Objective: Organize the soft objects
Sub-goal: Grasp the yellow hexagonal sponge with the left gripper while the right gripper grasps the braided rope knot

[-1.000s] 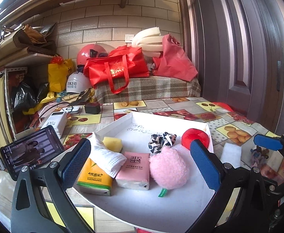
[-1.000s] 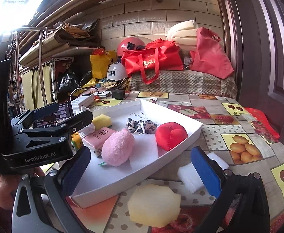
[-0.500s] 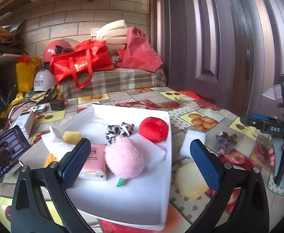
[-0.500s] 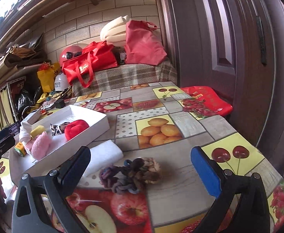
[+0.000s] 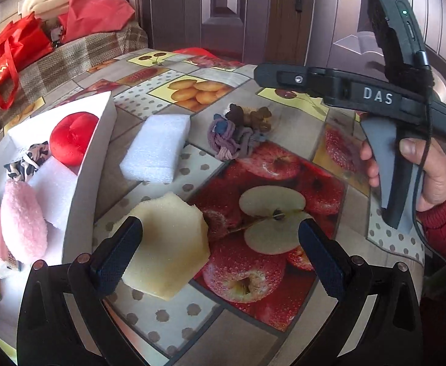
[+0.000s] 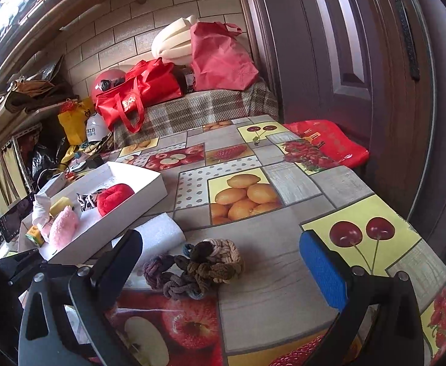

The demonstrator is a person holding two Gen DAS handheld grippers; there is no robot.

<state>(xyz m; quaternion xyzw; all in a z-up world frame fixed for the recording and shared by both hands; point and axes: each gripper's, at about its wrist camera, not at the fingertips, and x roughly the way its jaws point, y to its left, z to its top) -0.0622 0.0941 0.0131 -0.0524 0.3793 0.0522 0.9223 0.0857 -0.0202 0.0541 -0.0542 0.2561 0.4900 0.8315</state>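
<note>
Black left gripper [image 5: 220,250]: jaws wide, empty, low over pale-yellow hexagonal foam sponge [image 5: 169,244]. Black right gripper [image 6: 221,262]: level, wide, empty, facing braided multicolour yarn bundle [image 6: 195,270].

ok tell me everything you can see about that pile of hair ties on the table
The pile of hair ties is a loose tangle of braided fabric loops in purple, grey, brown, olive and beige, with one blue tie. It lies on the fruit-print tablecloth, outside the white tray, close beside the white foam block. In the right wrist view it sits ahead of the open right gripper, nearer its left finger; nothing grips it.
</note>
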